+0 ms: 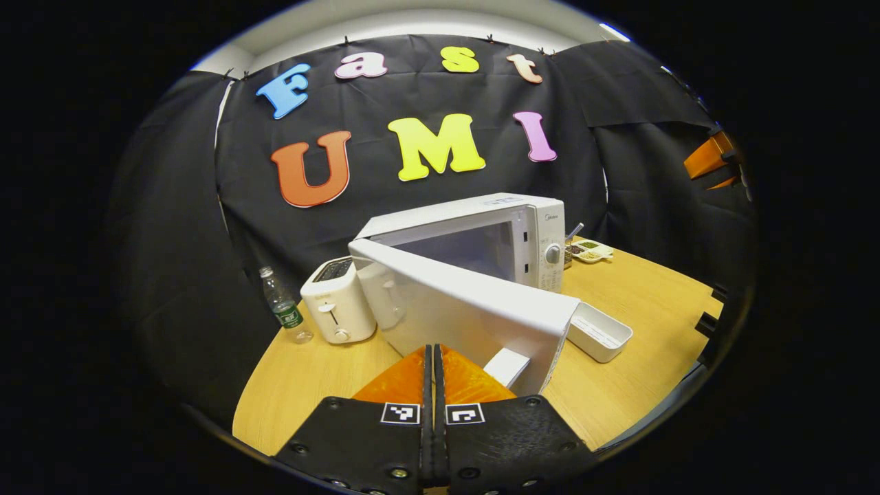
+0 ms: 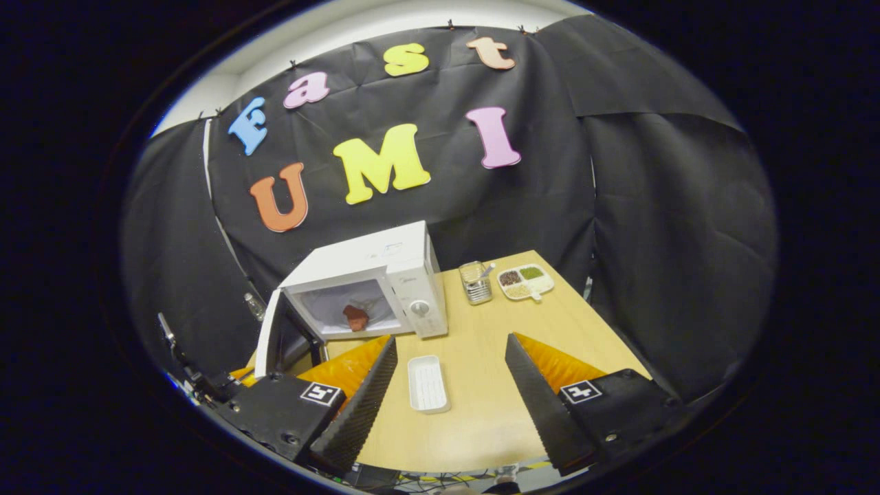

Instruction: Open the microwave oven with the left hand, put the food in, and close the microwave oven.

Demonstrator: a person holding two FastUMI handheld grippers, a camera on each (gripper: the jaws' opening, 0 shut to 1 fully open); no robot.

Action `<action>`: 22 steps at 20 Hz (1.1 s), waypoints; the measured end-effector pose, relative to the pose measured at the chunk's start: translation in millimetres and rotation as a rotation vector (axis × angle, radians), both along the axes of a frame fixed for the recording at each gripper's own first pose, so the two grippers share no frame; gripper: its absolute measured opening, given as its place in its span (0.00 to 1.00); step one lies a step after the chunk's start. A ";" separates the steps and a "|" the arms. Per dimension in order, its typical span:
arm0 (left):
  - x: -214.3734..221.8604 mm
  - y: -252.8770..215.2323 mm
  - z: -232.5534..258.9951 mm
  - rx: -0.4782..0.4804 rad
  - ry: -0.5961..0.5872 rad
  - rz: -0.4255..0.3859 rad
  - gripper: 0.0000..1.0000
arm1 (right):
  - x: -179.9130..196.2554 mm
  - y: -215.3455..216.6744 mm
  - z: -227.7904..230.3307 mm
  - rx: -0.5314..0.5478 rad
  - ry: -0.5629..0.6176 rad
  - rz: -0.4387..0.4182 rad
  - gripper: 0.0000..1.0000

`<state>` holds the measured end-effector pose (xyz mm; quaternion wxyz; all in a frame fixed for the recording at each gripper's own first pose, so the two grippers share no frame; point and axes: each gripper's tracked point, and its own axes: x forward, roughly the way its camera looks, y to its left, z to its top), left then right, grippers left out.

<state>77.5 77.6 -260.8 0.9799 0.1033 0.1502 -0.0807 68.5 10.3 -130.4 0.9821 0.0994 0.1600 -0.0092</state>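
Wooden table (image 2: pixel 481 412): bare in front, left free for the door's swing.
Left gripper (image 1: pixel 434 357): fingers pressed together, nothing between them; parked just behind the door (image 1: pixel 467 309), likely to push it shut.
Right gripper (image 2: pixel 450 385): fingers wide apart, empty; held back over the white tray (image 2: pixel 427 382).
Microwave (image 2: pixel 405 265): open.
Food (image 2: pixel 355 317): reddish lump, already inside on the cavity floor.
Toaster (image 1: pixel 337 299), bottle (image 1: pixel 283 306): beside, well clear.
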 end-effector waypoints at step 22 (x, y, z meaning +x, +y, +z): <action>134.3 -145.2 -11.4 0.028 0.015 -0.017 0.00 | 84.7 -121.3 0.4 -0.026 0.073 0.091 1.00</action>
